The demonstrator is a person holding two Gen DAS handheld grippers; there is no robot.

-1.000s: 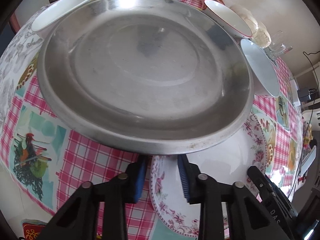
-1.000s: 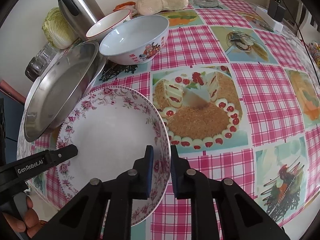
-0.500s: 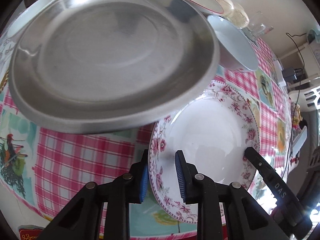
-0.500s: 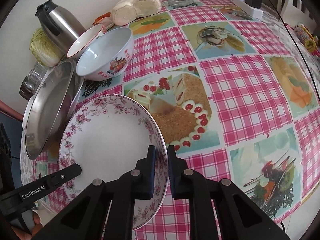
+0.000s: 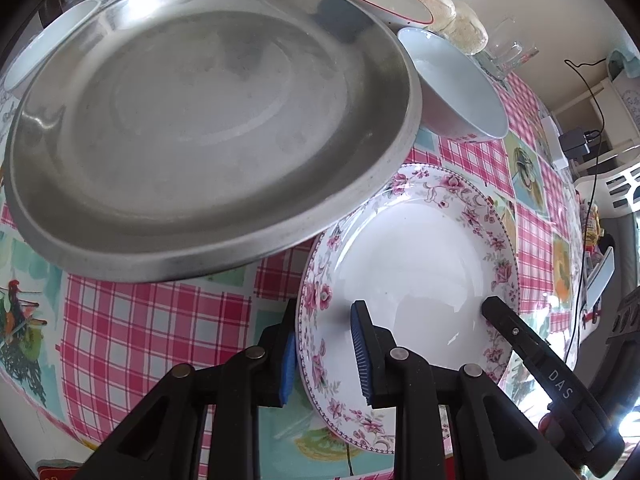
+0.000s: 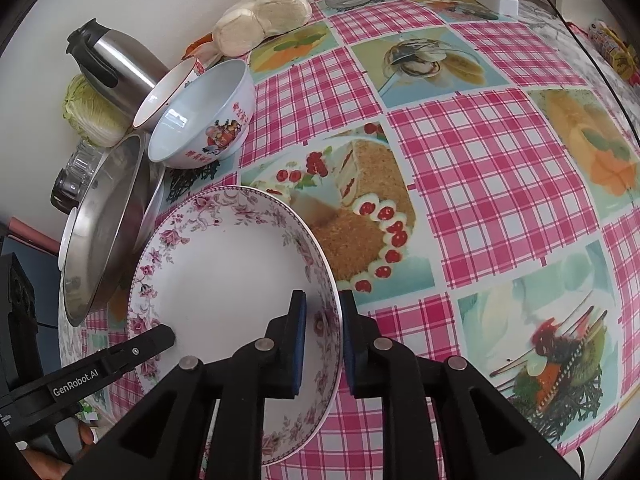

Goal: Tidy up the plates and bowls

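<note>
floral plate: the floral plate (image 6: 228, 280) lay on the checked tablecloth (image 6: 480, 160) near the table's front edge, gripped at two opposite spots on its rim.
left gripper: the left gripper (image 5: 325, 354) straddled the near-left rim, one blue pad outside and one inside; how hard the pads pressed i could not tell.
right gripper: the right gripper (image 6: 323, 340) sat narrow over the opposite rim, jaws just easing apart with the rim between them.
steel tray: the steel tray (image 5: 200, 120) was tilted, its edge overlapping the plate's far rim.
bowls: a white picture bowl (image 6: 204, 120) stood just behind the plate, with a red-rimmed bowl (image 6: 168, 92) leaning behind it.
background: a steel flask (image 6: 116, 68), a cabbage (image 6: 92, 112) and buns (image 6: 264, 16) stood by the wall.
</note>
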